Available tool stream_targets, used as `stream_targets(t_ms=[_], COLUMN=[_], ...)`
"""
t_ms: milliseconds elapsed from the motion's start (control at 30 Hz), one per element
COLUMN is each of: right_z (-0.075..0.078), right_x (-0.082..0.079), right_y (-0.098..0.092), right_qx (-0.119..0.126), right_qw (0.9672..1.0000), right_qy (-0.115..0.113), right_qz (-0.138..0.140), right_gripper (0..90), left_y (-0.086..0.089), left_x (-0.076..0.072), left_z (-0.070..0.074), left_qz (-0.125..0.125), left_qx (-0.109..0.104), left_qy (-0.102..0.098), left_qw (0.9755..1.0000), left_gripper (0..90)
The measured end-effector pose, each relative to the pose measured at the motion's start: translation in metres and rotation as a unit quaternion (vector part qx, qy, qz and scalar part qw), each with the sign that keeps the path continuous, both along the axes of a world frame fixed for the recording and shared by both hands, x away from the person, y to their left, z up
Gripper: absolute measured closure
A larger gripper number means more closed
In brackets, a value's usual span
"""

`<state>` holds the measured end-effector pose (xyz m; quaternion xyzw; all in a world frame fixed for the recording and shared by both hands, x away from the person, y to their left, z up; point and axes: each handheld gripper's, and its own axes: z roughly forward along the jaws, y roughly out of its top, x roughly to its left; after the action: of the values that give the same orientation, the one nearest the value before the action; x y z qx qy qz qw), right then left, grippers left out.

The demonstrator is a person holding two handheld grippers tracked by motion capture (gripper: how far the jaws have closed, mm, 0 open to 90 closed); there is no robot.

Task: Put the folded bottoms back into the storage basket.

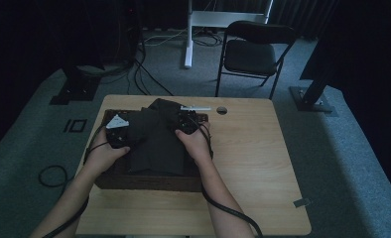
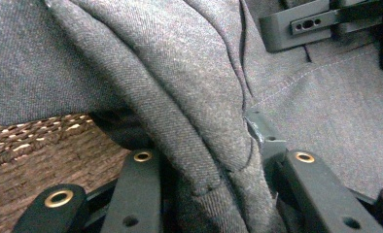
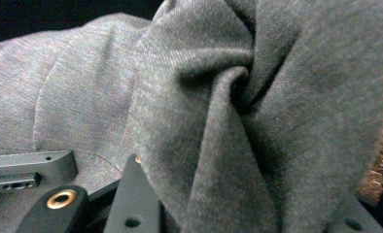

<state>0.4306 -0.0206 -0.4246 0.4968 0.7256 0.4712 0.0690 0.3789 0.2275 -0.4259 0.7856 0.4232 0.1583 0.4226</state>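
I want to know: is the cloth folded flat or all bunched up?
Bunched up. The cloth hangs in thick folds over the basket, pinched at both sides.

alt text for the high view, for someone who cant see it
A person's two hands, each with a gripper, hold a dark grey cloth over a brown woven basket on a light wooden table. The left gripper pinches the cloth's left side, the right gripper its right. A black folding chair stands beyond the table.
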Motion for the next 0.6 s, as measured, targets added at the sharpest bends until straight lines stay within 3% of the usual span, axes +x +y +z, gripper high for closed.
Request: stream_targets(t_ms=[100,367,600], right_z=[-0.01,-0.028,-0.04], right_x=[0.001,0.002,0.006], right_y=[0.003,0.006,0.005], right_qx=[-0.015,-0.018,-0.014], right_qw=[0.9999,0.9995,0.9986], right_qy=[0.004,0.027,0.051], right_qz=[-0.003,-0.001,-0.006], right_gripper=[64.4,64.4,64.3], left_y=[0.0,0.004,0.008], left_x=[0.003,0.007,0.013], left_z=[-0.007,-0.027,-0.038], left_qz=[-0.005,-0.011,-0.009], left_qx=[0.005,0.009,-0.008], left_qy=[0.003,0.025,0.044], left_qw=[1.0,0.9996,0.999], left_gripper=[66.1,66.0,65.8])
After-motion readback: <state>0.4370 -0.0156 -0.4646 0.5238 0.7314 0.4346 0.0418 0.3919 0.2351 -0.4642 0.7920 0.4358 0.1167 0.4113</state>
